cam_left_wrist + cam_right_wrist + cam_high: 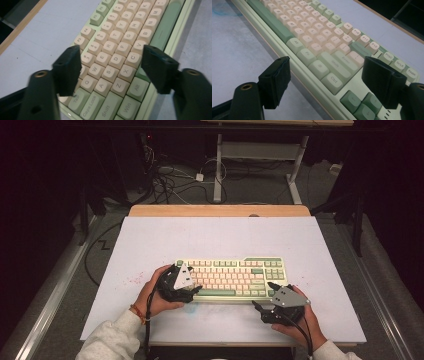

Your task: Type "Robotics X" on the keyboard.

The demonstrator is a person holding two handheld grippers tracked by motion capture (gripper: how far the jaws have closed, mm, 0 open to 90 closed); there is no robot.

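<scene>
A white table holds a green and cream keyboard. The left gripper hangs spread over the keyboard's left end. The right gripper is spread at its right front corner, gripping nothing.

A cream-and-green keyboard is lying flat, keys up, near the white surface's six o'clock edge, its long side crosswise.

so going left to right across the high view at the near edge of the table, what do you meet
left hand → left gripper, over the keyboard's left end → keyboard → right gripper, at the keyboard's near right corner → right hand
</scene>
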